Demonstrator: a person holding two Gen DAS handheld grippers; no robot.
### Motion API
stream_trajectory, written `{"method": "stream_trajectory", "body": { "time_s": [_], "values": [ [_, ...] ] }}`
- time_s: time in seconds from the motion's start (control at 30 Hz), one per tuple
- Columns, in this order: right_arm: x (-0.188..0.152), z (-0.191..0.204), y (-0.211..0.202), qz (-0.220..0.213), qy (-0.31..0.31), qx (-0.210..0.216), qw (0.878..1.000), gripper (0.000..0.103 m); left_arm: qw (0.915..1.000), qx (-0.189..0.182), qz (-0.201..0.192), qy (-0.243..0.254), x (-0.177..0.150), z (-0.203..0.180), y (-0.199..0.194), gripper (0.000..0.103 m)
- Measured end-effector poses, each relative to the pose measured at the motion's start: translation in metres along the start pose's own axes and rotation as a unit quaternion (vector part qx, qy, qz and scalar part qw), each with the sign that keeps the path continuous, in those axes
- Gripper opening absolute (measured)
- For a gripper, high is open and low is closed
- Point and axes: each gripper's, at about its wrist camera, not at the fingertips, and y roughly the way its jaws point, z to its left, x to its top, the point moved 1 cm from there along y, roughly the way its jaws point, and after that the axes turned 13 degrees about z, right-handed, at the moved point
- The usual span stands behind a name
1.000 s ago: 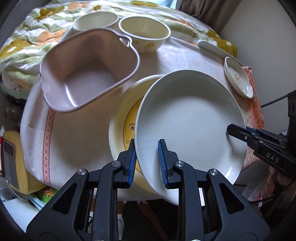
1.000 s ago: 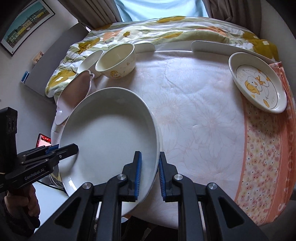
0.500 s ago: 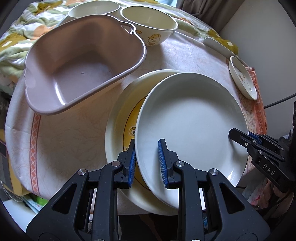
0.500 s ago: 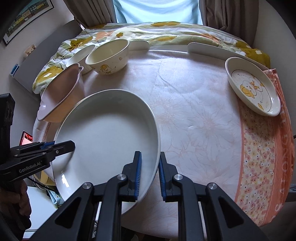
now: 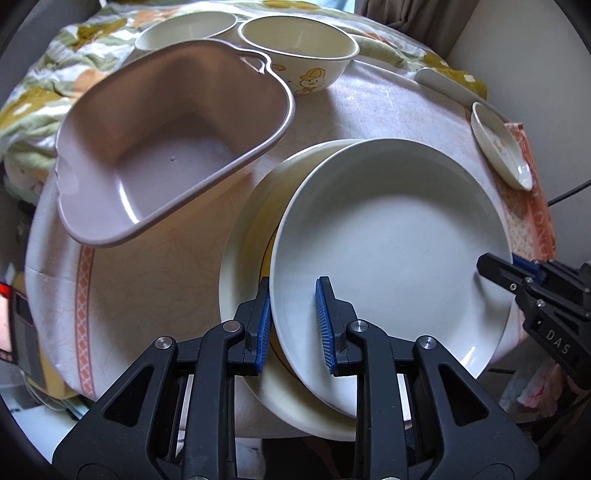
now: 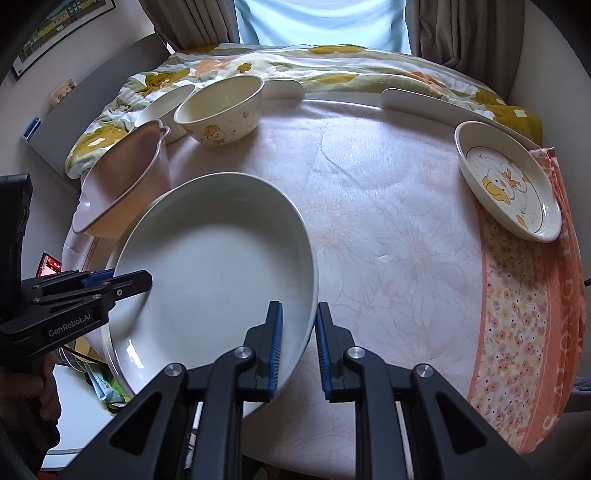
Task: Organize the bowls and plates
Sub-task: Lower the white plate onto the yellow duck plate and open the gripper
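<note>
Two grippers are on the same white plate point(image 5: 391, 251), one at each side of it. The left gripper point(image 5: 293, 321) has its blue pads clamped over the plate's near-left rim, one finger under the rim and one on the inside face. The right gripper point(image 6: 298, 345) is pinching the opposite rim the same way, one pad inside the plate, one outside, so both are clenched on it.

The plate sits tilted over a yellow-rimmed plate point(image 5: 247, 236), overlapping most of it; only the left crescent of that lower plate shows, near the front edge of the table point(image 6: 388, 221). Can't tell whether the white one is already resting on it or just above.

Just left of the pair is a mauve tub point(image 5: 162, 147), tilted with its rim up. Behind that are two cream bowls, a duck bowl point(image 6: 221, 110) and a plain one point(image 5: 184, 31), touching or nearly so. Well apart on the far right side of the table sits a small duck dish point(image 6: 506, 181) on the orange floral cloth. A flowery blanket point(image 6: 332, 70) is bunched up behind the table.
</note>
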Motion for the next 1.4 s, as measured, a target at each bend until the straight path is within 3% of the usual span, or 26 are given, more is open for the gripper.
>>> {"method": "stream_trajectory", "body": {
  "time_s": [0.17,0.37,0.63,1.0,1.23,1.33,1.4],
  "values": [
    [0.000,0.002,0.000,-0.005,-0.004,-0.006,1.000,0.016,0.9960,0.080,-0.017,0.036,-0.003,-0.014,-0.005,0.020],
    [-0.001,0.005,0.000,-0.008,-0.010,-0.017,1.000,0.016,0.9953,0.086,-0.019,0.039,-0.005,-0.013,-0.009,0.020],
    [-0.003,0.007,0.000,-0.012,-0.014,-0.027,0.999,0.016,0.9906,0.122,-0.031,0.054,-0.009,-0.026,-0.007,0.020],
    [-0.001,0.014,0.001,-0.020,-0.032,-0.053,0.998,0.016,0.9925,0.113,-0.030,0.036,-0.002,-0.021,-0.004,0.020],
    [0.002,0.012,0.001,-0.022,-0.032,-0.052,0.998,0.016,0.9799,0.182,-0.048,0.066,-0.002,-0.039,-0.001,0.020],
    [0.003,0.011,0.001,-0.023,-0.032,-0.051,0.998,0.016,0.9611,0.247,-0.071,0.102,-0.008,-0.054,-0.001,0.020],
    [0.003,0.012,0.001,-0.024,-0.033,-0.052,0.998,0.016,0.9617,0.248,-0.067,0.097,-0.008,-0.052,0.000,0.020]
  ]
}}
